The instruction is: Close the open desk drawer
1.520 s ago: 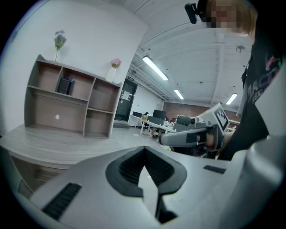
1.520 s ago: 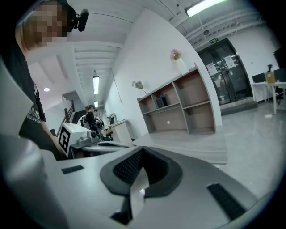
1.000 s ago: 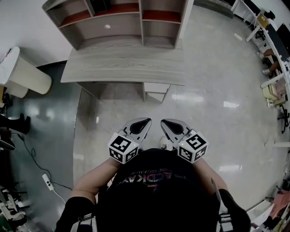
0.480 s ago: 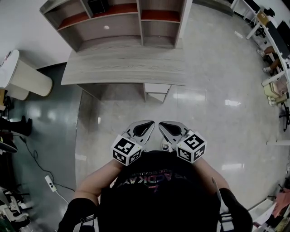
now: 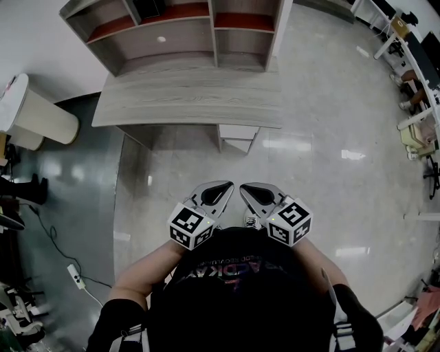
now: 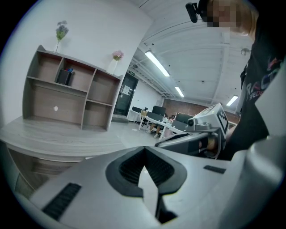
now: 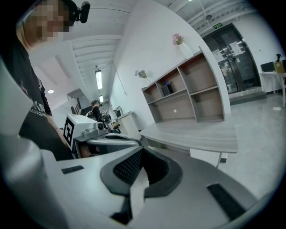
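tee: a black one (image 5: 234,295) is worn, with pale and reddish lettering printed across the chest
sleeves: black too (image 5: 113,315), cut short so the forearms are left bare
straps: pale webbing with buckles (image 5: 339,331) is seen at both shoulders
head camera: a small black unit (image 6: 193,10) is mounted up top
left gripper: (image 5: 228,186) light grey shell, tapered to a teardrop nose
right gripper: (image 5: 243,188) same grey shell, mirrored
pads: black and ribbed (image 6: 132,169), framed by a dark collar
left cube: (image 5: 190,227) white, covered in black square markers
right cube: (image 5: 289,221) same deal
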A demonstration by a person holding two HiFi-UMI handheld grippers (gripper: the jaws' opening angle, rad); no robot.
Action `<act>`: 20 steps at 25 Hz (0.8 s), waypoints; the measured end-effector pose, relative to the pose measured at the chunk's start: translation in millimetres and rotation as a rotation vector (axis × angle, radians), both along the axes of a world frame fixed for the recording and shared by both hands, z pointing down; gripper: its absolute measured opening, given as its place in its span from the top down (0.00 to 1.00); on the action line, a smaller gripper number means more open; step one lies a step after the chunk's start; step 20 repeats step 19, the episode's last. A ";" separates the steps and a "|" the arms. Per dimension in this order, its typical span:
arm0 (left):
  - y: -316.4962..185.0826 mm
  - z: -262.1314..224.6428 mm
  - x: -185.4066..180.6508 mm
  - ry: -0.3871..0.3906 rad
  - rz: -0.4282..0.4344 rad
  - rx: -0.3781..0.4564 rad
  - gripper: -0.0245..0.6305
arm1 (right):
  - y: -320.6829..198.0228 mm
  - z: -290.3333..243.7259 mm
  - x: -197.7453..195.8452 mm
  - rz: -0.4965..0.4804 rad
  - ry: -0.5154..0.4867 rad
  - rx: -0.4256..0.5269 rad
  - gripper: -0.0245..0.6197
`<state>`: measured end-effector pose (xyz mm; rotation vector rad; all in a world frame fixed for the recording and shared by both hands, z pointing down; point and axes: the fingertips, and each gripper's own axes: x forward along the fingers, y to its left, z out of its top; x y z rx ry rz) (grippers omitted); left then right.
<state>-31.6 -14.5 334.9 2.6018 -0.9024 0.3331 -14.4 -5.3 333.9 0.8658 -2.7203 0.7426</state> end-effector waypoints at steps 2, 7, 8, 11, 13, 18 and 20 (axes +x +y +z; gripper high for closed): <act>0.5 0.8 0.3 0.001 0.002 -0.002 0.95 | 1.1 0.3 -1.0 -0.005 0.002 -0.001 0.94; -0.8 1.1 -0.9 0.004 0.001 -0.002 0.95 | -0.3 0.8 -4.1 -0.014 0.009 0.000 0.94; -0.8 1.0 -1.7 0.005 -0.001 -0.002 0.95 | -0.1 0.8 -4.4 -0.014 0.010 -0.001 0.94; -1.0 0.5 -2.8 0.009 -0.006 -0.001 0.95 | 0.2 1.3 -4.6 -0.012 0.012 -0.003 0.94; -1.9 0.3 -4.0 0.013 -0.010 -0.001 0.95 | -0.5 1.4 -5.2 -0.011 0.013 -0.002 0.94; -2.1 0.1 -7.3 0.024 -0.021 -0.007 0.95 | 0.2 1.4 -6.4 -0.009 0.013 -0.002 0.94; -2.1 0.1 -7.7 0.026 -0.023 -0.007 0.95 | 0.3 1.4 -6.4 -0.009 0.013 -0.002 0.94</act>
